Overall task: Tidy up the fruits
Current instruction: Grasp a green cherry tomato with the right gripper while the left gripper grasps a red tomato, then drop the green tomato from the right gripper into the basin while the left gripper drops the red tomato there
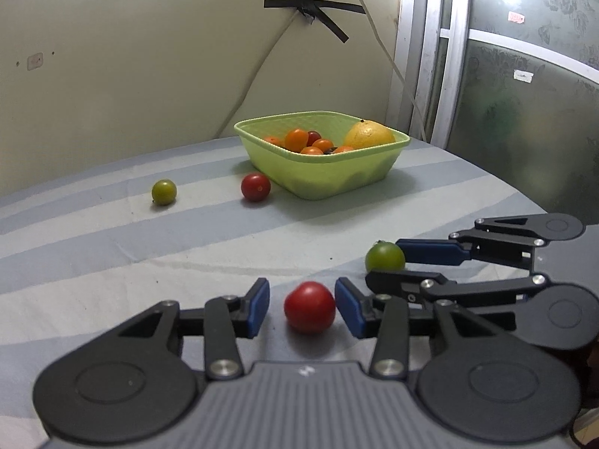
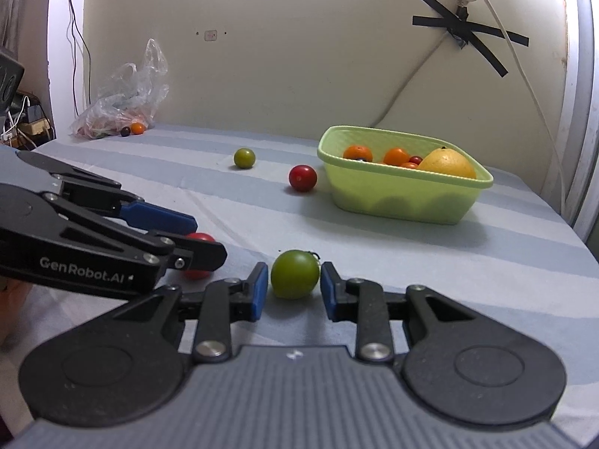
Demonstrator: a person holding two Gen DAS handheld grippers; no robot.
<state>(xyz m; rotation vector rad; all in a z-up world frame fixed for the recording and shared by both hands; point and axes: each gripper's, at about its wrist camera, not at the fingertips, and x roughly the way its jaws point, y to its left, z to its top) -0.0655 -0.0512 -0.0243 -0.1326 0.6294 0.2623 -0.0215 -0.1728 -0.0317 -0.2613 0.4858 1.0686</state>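
My left gripper (image 1: 302,307) is open around a red tomato (image 1: 309,307) on the striped cloth, with small gaps on both sides. My right gripper (image 2: 294,286) is open around a green tomato (image 2: 295,274), its pads close to the fruit. In the left wrist view the right gripper (image 1: 385,262) and that green tomato (image 1: 385,257) lie at the right. In the right wrist view the left gripper (image 2: 202,237) partly hides the red tomato (image 2: 198,239). A green basket (image 1: 374,176) (image 2: 404,198) holds several orange tomatoes and a yellow fruit (image 1: 369,134).
A loose green tomato (image 1: 164,192) (image 2: 244,158) and a loose red tomato (image 1: 255,186) (image 2: 302,178) lie left of the basket. A plastic bag (image 2: 123,101) with fruit sits at the far left by the wall. Cables hang behind the basket.
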